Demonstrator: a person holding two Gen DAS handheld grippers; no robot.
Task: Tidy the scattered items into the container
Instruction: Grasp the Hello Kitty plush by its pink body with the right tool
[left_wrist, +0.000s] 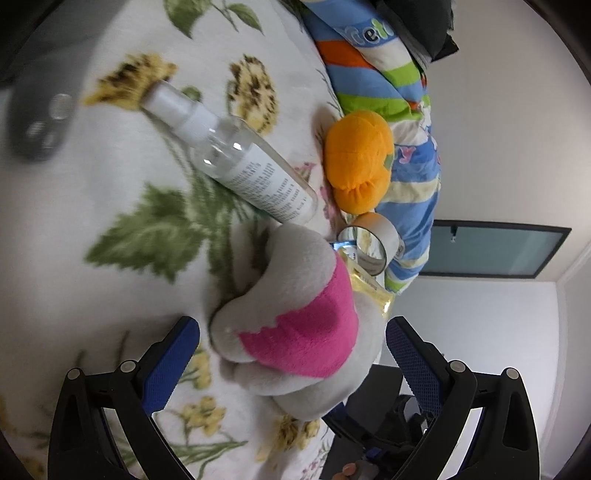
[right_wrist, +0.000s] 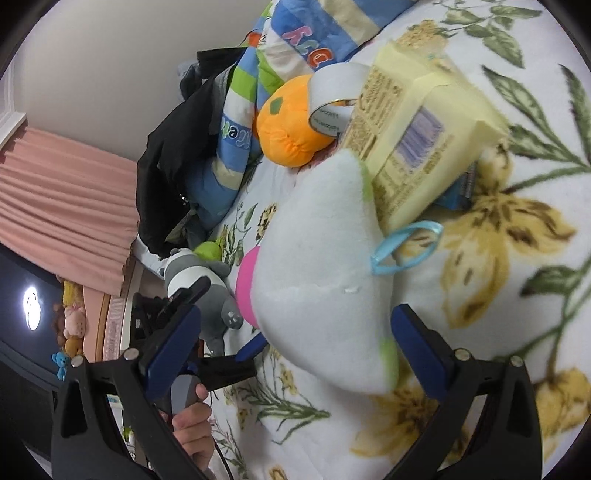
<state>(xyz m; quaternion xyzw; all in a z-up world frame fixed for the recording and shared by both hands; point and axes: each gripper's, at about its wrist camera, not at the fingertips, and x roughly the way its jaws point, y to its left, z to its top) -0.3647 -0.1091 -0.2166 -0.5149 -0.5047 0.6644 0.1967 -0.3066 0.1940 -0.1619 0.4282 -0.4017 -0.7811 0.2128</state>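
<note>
1. The left gripper (left_wrist: 291, 347) has its blue-padded jaws spread wide on either side of a soft white plush toy with a bright pink band (left_wrist: 295, 325); neither pad touches it, so the jaws are released.
2. The right gripper (right_wrist: 295, 347) likewise stands with its jaws released, the same plush toy (right_wrist: 321, 280) between them with a gap at each pad.
3. The plush toy lies on a white fleece blanket printed with yellow flowers and green leaves (left_wrist: 92, 277). A light blue ribbon loop (right_wrist: 402, 247) hangs from the toy in the right wrist view.
4. A clear plastic spray bottle with a white label (left_wrist: 236, 155) lies on its side on the blanket, just beyond the toy in the left wrist view.
5. An orange plush pumpkin (left_wrist: 358, 162) sits beside the bottle's base, and a roll of pale tape (left_wrist: 373, 240) stands just next to it.
6. A pale yellow printed packet with a barcode (right_wrist: 417, 140) lies against the toy, touching the tape roll (right_wrist: 336, 99).
7. A striped blue, green and orange quilt (right_wrist: 306, 40) is bunched behind the pumpkin (right_wrist: 291, 125).
8. No container shows in either view.
9. The person's left hand (right_wrist: 194, 432) holding the other gripper shows in the right wrist view, near a grey and white plush animal (right_wrist: 207, 295).
</note>
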